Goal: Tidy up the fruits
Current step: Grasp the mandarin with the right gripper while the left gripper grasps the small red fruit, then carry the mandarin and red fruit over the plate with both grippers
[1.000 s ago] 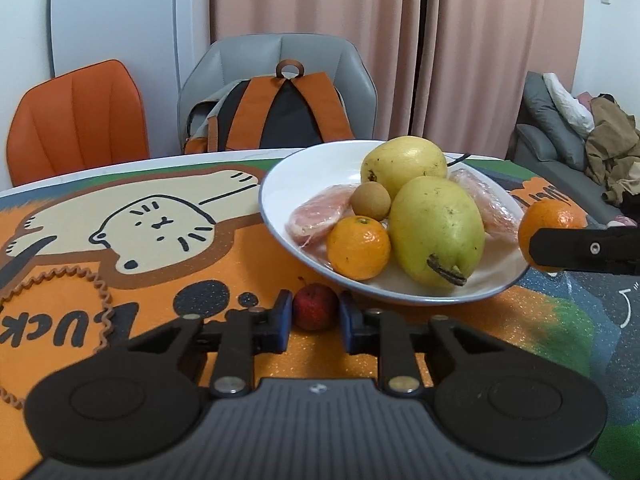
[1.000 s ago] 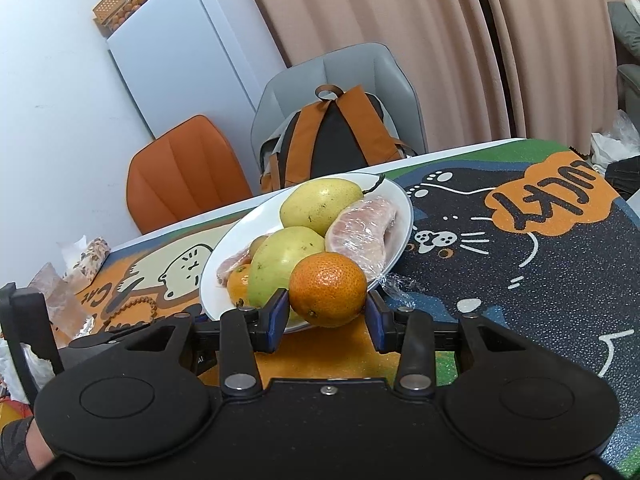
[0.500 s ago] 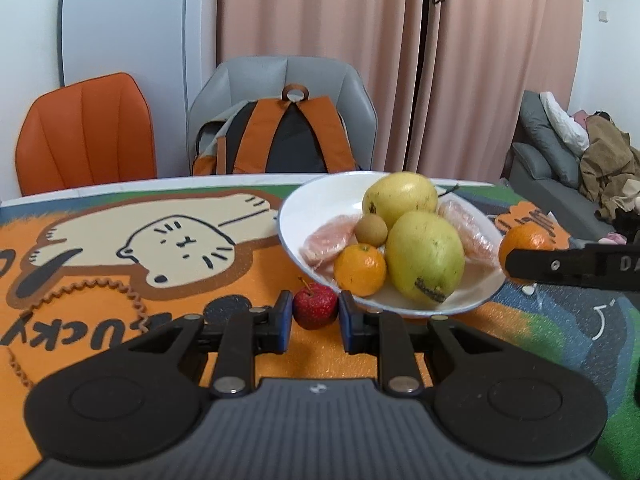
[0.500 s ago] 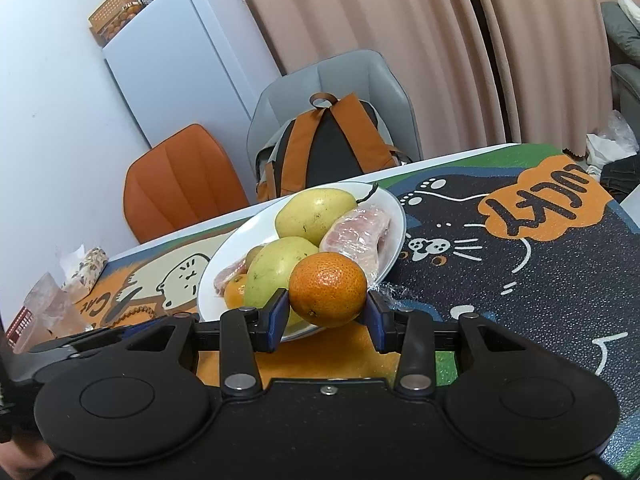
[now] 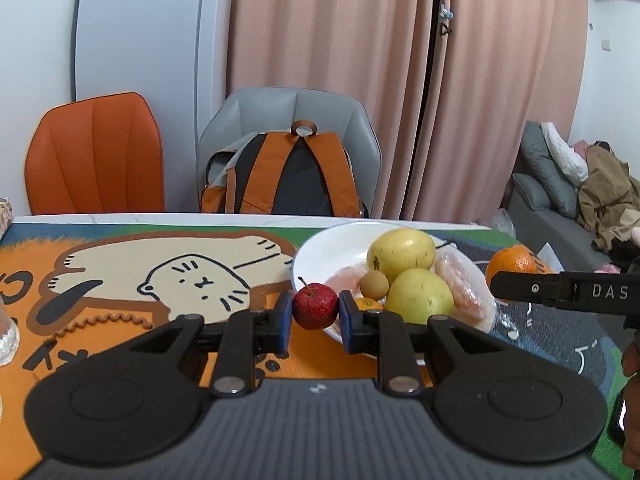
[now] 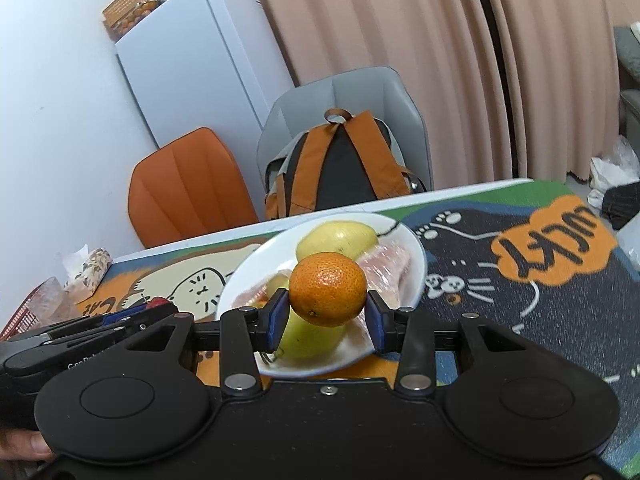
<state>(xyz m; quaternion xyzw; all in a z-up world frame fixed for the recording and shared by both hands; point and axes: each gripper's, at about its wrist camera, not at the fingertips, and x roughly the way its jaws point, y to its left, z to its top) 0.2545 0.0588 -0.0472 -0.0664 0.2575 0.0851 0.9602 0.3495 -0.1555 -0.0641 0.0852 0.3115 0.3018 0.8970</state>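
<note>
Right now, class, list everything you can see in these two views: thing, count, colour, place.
Red fruit: one, red, held off the mat.
Held orange: one, orange, above the plate.
Plate: one, white, on the mat.
Pears: two, yellow-green, on plate.
Small orange: one, on plate.
Brown round fruit: one, on plate.
Wrapped pink pieces: two, on plate.
Mat: one, cartoon print.
Chairs: orange, grey.
Backpack: one, orange-black, on grey chair.
Fridge: one, white.
Left tongs: shut on red fruit.
Right tongs: shut on held orange.

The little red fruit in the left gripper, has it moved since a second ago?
Yes. The red fruit, clamped in the left gripper, has risen: earlier it sat on the mat below the white plate, now it overlaps the plate's rim.
</note>
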